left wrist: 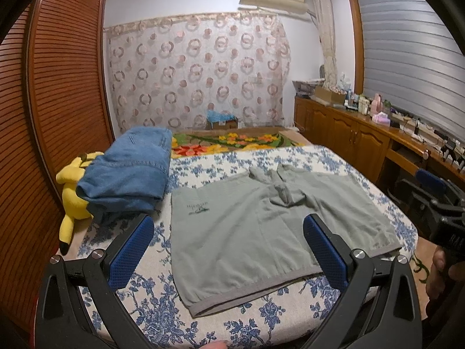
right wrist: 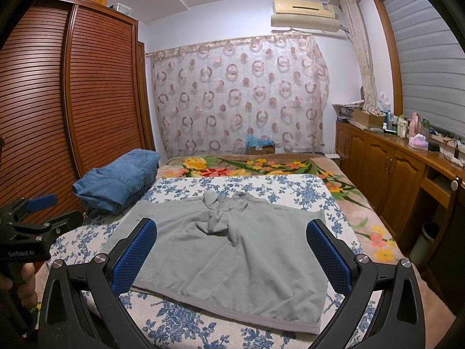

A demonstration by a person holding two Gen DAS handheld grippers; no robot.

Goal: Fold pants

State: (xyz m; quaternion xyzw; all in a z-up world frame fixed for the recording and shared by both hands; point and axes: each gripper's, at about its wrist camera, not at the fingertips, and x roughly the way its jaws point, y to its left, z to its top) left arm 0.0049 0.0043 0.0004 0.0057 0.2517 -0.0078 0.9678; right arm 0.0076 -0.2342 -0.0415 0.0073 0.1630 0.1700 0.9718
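Observation:
Grey-green pants (left wrist: 255,232) lie spread flat on the bed's blue-flowered cover (left wrist: 162,317), waistband toward me, with a bunched fold near the far middle. They also show in the right wrist view (right wrist: 232,250). My left gripper (left wrist: 228,251) is open and empty, held above the near edge of the pants. My right gripper (right wrist: 231,257) is open and empty, also above the near part of the pants. The right gripper shows at the right edge of the left wrist view (left wrist: 436,203). The left gripper shows at the left edge of the right wrist view (right wrist: 32,215).
Folded blue jeans (left wrist: 128,171) lie at the far left of the bed beside a yellow plush toy (left wrist: 74,195). A flowered blanket (left wrist: 232,141) covers the far end. A louvred wooden wardrobe (left wrist: 58,87) stands left, a wooden cabinet (left wrist: 348,133) with clutter right.

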